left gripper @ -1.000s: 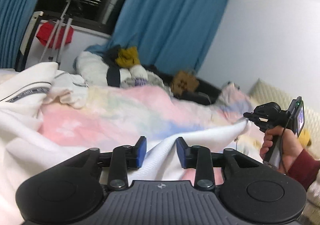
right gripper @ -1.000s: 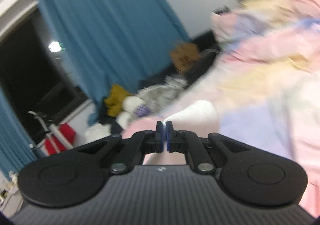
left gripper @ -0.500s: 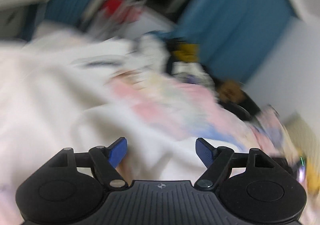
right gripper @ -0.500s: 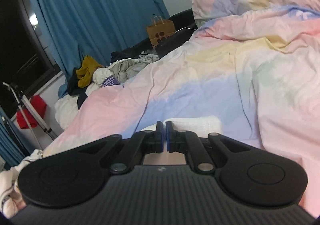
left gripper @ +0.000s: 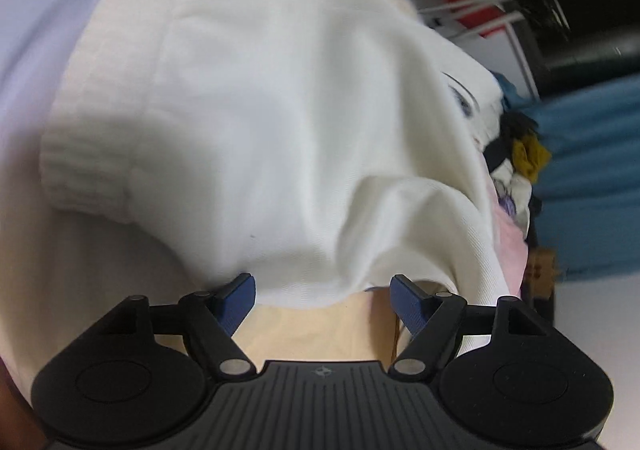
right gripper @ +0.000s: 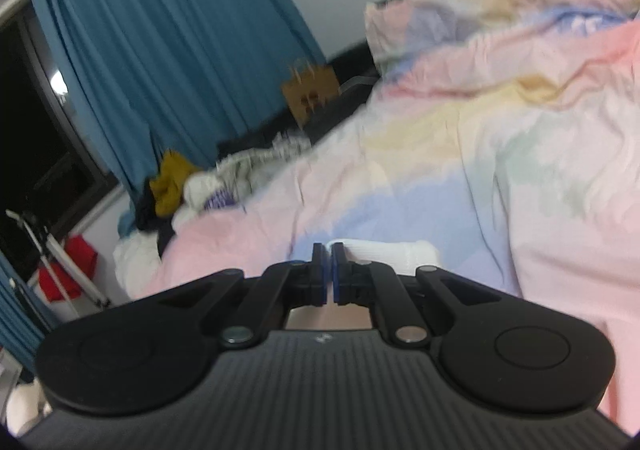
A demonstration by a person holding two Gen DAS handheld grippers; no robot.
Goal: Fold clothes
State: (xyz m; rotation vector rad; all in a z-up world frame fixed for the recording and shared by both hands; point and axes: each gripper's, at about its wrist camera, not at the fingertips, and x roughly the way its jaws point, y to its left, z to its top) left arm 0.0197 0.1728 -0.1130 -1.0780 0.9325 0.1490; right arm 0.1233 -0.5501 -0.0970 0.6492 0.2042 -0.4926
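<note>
Fingers of the left gripper (left gripper: 322,300) stood wide apart, holding nothing, right at the edge of the white sweater (left gripper: 256,122). From the right wrist, the right gripper (right gripper: 327,270) pinched the sweater's ribbed cuff (right gripper: 390,253) over the pastel duvet (right gripper: 500,154). Folding looked barely begun.

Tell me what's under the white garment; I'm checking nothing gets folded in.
Pastel bedding shows beside and below the white garment. Anything directly beneath its middle is covered.

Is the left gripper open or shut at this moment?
Open. The left gripper has its blue pads set wide apart, with the white garment lying beyond them, not pinched.
</note>
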